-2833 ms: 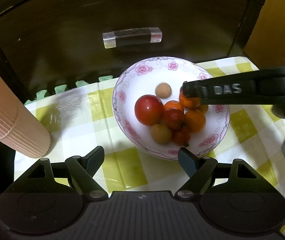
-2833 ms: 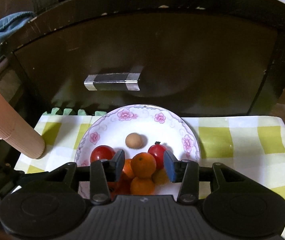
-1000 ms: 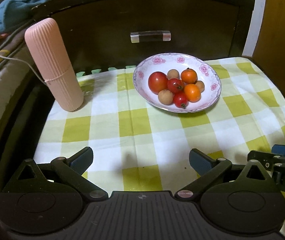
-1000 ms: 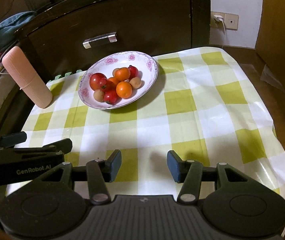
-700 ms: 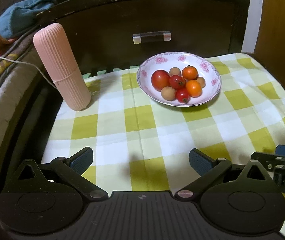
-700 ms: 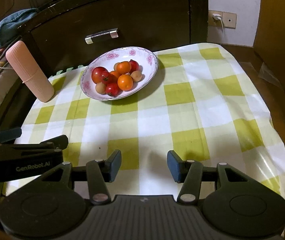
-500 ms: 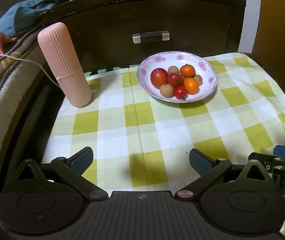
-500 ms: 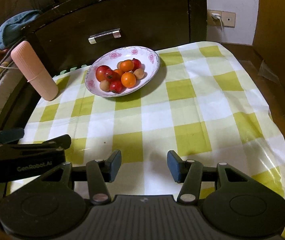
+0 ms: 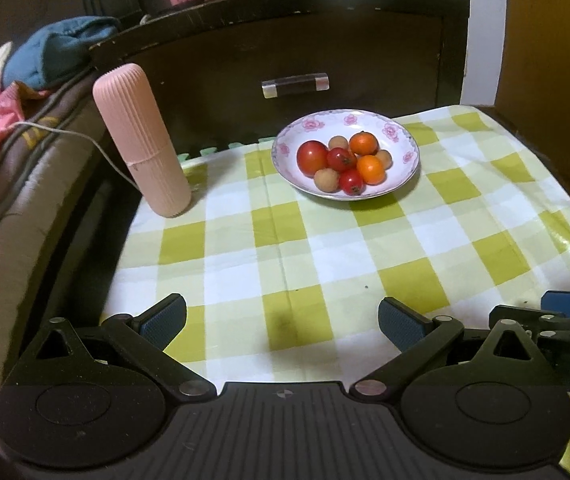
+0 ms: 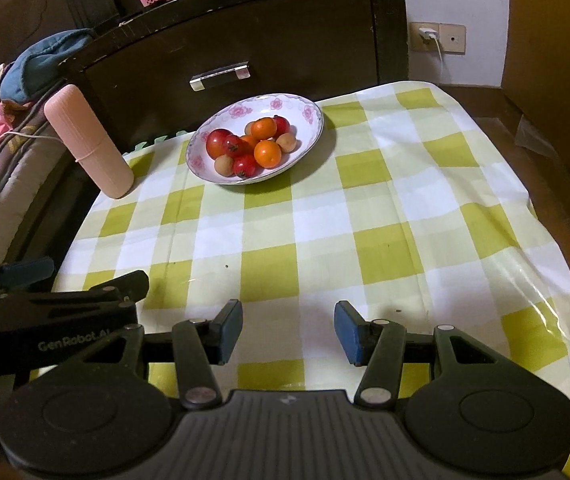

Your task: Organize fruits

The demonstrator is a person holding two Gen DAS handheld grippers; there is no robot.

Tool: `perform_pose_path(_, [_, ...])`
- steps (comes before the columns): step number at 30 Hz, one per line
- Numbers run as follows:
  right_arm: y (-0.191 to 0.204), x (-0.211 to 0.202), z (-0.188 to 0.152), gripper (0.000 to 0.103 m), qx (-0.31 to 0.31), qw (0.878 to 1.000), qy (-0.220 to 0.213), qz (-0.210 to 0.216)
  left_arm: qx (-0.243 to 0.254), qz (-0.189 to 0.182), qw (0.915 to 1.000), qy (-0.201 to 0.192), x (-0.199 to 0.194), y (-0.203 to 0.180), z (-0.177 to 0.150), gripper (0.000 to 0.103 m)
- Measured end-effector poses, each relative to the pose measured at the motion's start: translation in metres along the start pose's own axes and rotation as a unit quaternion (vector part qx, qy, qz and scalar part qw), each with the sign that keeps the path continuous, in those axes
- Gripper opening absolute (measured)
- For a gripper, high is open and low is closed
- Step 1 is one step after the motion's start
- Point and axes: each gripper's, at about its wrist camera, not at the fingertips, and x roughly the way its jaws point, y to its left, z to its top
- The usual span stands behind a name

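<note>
Well ahead of both sets of fingers, near the far edge of the table, a flower-patterned bowl holds all the fruit that can be seen. Contents, as far as the views allow: one large tomato, two small red tomatoes, two orange citrus fruits and three small tan round fruits, possibly longans. All pieces lie grouped and touching in the bowl's centre.

Left gripper: fingers spread wide, nothing between them, held low over the near edge of the checked tablecloth. Right gripper: fingers at a moderate spread, also holding nothing, over the same near edge. Each gripper appears at the margin of the other's view, so the two sit side by side and well apart from the bowl.

Ahead and to the left of the left fingers, a ribbed pink cylindrical case stands upright on the cloth, clear of the bowl. A dark drawer front with a metal handle stands just beyond the bowl.

Task status, as a judgement: no loose fruit lies on the cloth in either view, and every piece is inside the bowl. Gathering therefore appears complete. No remaining step is evident, unless sorting by type within the bowl is required
</note>
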Motion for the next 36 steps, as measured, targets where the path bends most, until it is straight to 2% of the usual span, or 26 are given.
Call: perform_pose_path(36, [0.0054,-0.0047,-0.0087,0.049,-0.004,1.0,0.0,0.006,0.002,-0.008,0.9999,-0.012,-0.0087,-0.0022,-0.0055,0.103])
